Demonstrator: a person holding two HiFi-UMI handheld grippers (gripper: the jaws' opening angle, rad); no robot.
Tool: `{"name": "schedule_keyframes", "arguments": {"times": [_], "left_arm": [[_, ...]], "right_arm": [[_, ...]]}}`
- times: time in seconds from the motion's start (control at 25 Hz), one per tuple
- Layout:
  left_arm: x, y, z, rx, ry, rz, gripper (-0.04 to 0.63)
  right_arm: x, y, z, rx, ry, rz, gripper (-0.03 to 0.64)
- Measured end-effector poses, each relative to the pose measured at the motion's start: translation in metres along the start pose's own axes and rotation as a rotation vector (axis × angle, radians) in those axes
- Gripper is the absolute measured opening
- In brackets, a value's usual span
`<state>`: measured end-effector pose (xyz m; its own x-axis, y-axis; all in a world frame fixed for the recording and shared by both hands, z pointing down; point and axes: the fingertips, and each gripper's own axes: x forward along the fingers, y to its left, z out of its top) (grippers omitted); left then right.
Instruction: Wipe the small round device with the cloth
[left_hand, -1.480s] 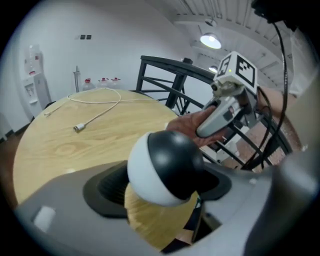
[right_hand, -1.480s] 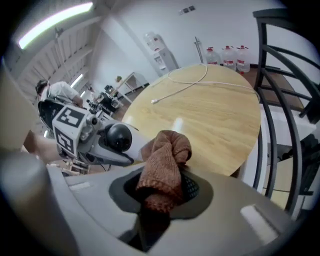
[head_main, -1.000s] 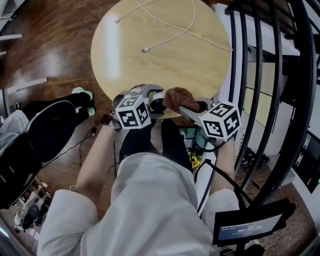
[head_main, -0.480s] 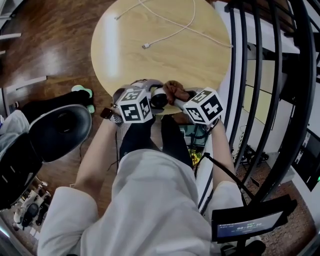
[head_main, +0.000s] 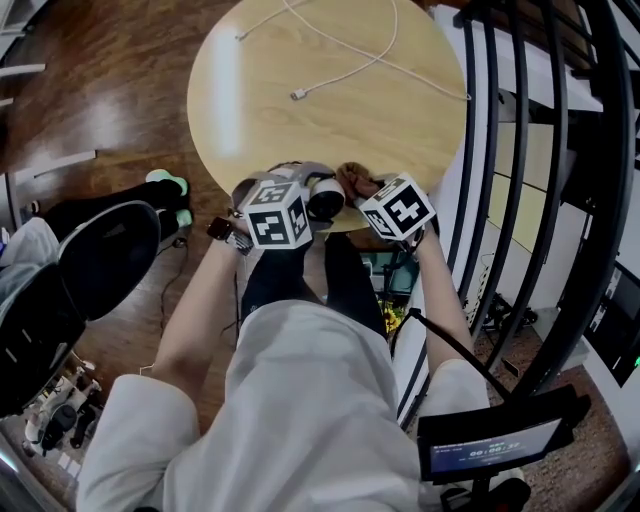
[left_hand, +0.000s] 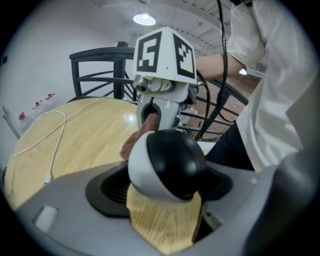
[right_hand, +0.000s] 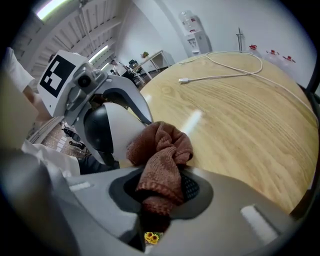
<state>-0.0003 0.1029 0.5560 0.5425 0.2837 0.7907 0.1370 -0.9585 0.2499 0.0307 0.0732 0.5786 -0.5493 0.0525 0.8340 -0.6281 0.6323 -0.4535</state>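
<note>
The left gripper (left_hand: 166, 186) is clamped on the device (left_hand: 169, 162), a white ball with a black face, held over the near edge of the table (head_main: 330, 120); the right gripper (right_hand: 159, 192) is closed on the cloth (right_hand: 162, 150), bunched and pressed against the device's white side. Wiping looks under way; how much is already cleaned I cannot tell, and the black face seems untouched by the cloth just now. No brand or label reads on device or cloth; the screen (head_main: 490, 448) shows figures too small to read.
</note>
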Motion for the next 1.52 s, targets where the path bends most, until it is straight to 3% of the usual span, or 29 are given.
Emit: {"name": "schedule_keyframes", "arguments": {"times": [0.2, 0.36, 0.56, 0.64, 0.72, 0.8, 0.88, 1.04, 1.12, 1.24, 1.36, 1.52], "left_arm": [[0.0, -0.001, 0.001, -0.023, -0.013, 0.011, 0.394], [0.006, 0.003, -0.006, -0.09, 0.0, 0.138, 0.394], [0.002, 0.003, 0.003, -0.385, -0.169, 0.23, 0.407], [0.001, 0.007, 0.001, -0.446, -0.18, 0.256, 0.407], [0.002, 0.009, -0.004, -0.471, -0.169, 0.277, 0.408], [0.002, 0.007, -0.006, -0.494, -0.167, 0.277, 0.41], [0.005, 0.005, -0.005, -0.486, -0.164, 0.272, 0.408], [0.01, 0.008, -0.008, -0.436, -0.133, 0.297, 0.359], [0.012, 0.009, -0.008, -0.433, -0.128, 0.294, 0.364], [0.013, 0.01, -0.007, -0.42, -0.118, 0.286, 0.364], [0.012, 0.011, -0.007, -0.409, -0.108, 0.288, 0.362], [0.007, 0.015, -0.006, -0.408, -0.097, 0.323, 0.364]], "right_arm": [[0.0, 0.0, 0.0, 0.0, -0.036, -0.046, 0.089], [-0.006, -0.004, 0.003, -0.003, -0.115, -0.183, 0.089], [-0.032, -0.028, 0.008, -0.083, -0.16, -0.512, 0.089], [-0.047, -0.038, 0.009, -0.057, -0.202, -0.587, 0.089], [-0.062, -0.039, 0.012, 0.05, -0.304, -0.54, 0.089], [-0.079, -0.028, 0.024, 0.154, -0.424, -0.388, 0.089], [-0.098, -0.008, 0.042, 0.167, -0.49, -0.219, 0.089], [-0.109, 0.022, 0.066, 0.111, -0.443, 0.025, 0.089], [-0.1, 0.03, 0.068, 0.102, -0.406, 0.098, 0.089], [-0.075, 0.036, 0.061, 0.05, -0.307, 0.123, 0.087], [-0.064, 0.037, 0.059, 0.013, -0.273, 0.119, 0.089], [-0.049, 0.019, 0.047, -0.037, -0.177, 0.029, 0.089]]}}
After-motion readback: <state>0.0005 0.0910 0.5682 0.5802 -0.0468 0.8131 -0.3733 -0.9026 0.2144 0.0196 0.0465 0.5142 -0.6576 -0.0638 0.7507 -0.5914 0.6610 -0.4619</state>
